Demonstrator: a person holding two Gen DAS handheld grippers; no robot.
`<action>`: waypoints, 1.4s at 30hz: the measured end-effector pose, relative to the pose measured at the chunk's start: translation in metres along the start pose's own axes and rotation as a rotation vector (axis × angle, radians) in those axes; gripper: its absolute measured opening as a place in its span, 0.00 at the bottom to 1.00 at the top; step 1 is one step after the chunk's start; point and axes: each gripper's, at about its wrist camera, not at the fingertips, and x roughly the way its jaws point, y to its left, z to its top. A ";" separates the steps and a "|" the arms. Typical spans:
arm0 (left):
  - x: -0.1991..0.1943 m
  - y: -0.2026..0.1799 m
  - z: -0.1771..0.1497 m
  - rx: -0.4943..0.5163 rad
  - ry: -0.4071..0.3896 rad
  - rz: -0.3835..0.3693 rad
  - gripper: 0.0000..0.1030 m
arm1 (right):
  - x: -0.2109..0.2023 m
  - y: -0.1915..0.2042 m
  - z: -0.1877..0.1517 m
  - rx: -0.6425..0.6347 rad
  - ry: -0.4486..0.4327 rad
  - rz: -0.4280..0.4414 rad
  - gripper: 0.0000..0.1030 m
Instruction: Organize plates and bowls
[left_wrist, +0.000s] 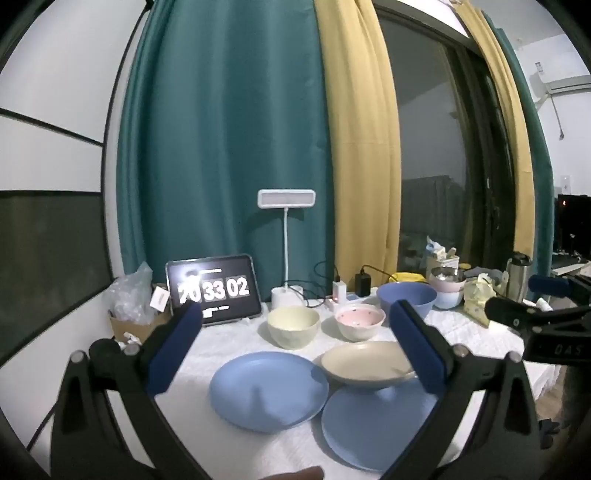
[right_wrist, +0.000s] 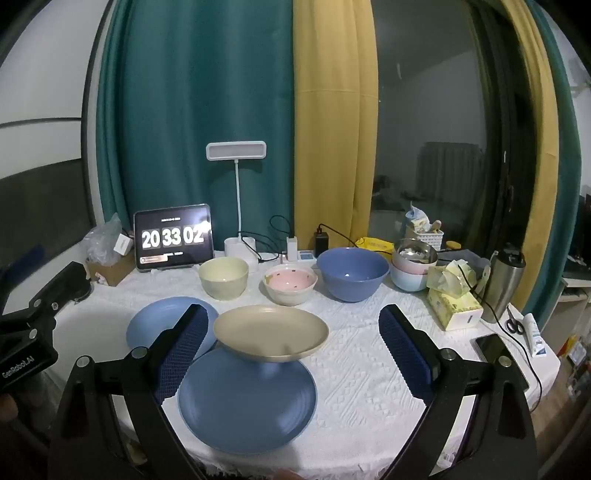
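- Plainly, both tools are spread wide with nothing between their blue pads: the left hand-held gripper (left_wrist: 295, 343) frames the crockery at the bottom of the left wrist view, and the right hand-held gripper (right_wrist: 293, 350) does the same in the right wrist view.
- On the white-clothed tabletop (right_wrist: 369, 350), the beige plate (right_wrist: 270, 332) sits at centre frame, overlapping the far edge of the near blue plate (right_wrist: 246, 400), which lies at lower centre.
- A second blue plate (right_wrist: 147, 328) lies at left of centre, partly hidden behind the right tool's left finger.
- Behind the plates, across the middle of the frame, stand a cream bowl (right_wrist: 223, 277), a pink-lined bowl (right_wrist: 290, 284) and a large blue bowl (right_wrist: 352, 273).
- Further right, a stack of pastel bowls (right_wrist: 410, 273) carries a steel bowl on top.
- Nothing has been stacked by the tools yet, so the task looks to be at its start.
- Risk: the beige plate appears propped on the blue one, so pinching either rim could tip or slide it.
- Risk: a shallow plate rim gives the pads little to hold, and a plate may slip out if lifted flat.
- Risk: the tissue box (right_wrist: 454, 302), phone (right_wrist: 495, 350) and cables at right of frame crowd that side; a wide swing could knock them.
- Risk: the cloth may drag and bunch under a pushed plate.
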 end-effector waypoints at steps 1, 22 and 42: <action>0.000 0.000 0.001 0.000 -0.002 0.002 0.99 | 0.000 0.000 0.000 0.001 -0.001 -0.001 0.94; -0.004 0.003 0.001 0.007 -0.010 -0.001 0.99 | -0.005 -0.003 0.004 0.000 -0.005 -0.005 0.94; -0.006 0.003 -0.002 -0.002 -0.003 -0.011 0.98 | -0.006 -0.003 0.005 0.003 -0.005 -0.004 0.94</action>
